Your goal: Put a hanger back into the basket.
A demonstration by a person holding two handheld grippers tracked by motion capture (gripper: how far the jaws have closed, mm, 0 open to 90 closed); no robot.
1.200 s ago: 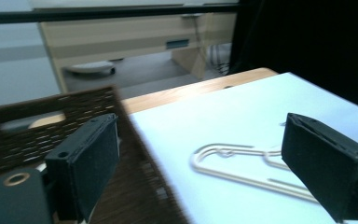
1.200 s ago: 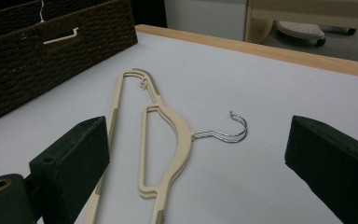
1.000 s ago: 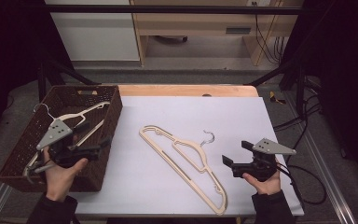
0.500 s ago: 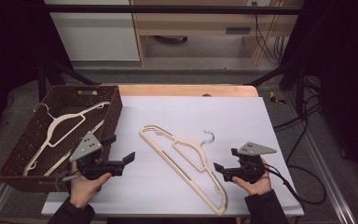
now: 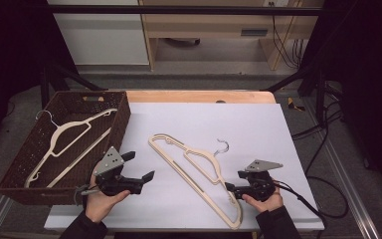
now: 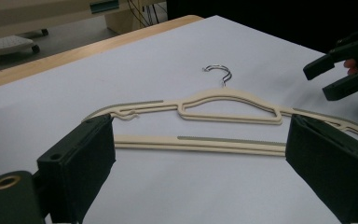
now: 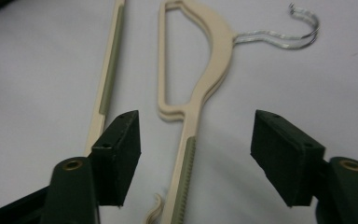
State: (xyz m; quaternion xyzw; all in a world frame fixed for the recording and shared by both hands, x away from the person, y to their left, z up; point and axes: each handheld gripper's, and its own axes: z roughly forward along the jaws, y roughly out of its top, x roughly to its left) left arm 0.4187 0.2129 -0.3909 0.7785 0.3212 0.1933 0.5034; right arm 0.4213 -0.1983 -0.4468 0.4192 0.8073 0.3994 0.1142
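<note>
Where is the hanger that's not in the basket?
In the high view the hanger lies flat on the white table, right of the basket, between the left tongs and the right tongs.

— On the table (image 5: 298,134)?
— White sheet (image 5: 258,124) over most of it, bare wooden strip along the far edge. Cream hanger (image 5: 194,169) flat on the sheet, metal hook toward the right.
— And at the left?
— Brown wicker basket (image 5: 124,117) standing at the table's left end, just beside the sheet, well apart from that hanger.
</note>
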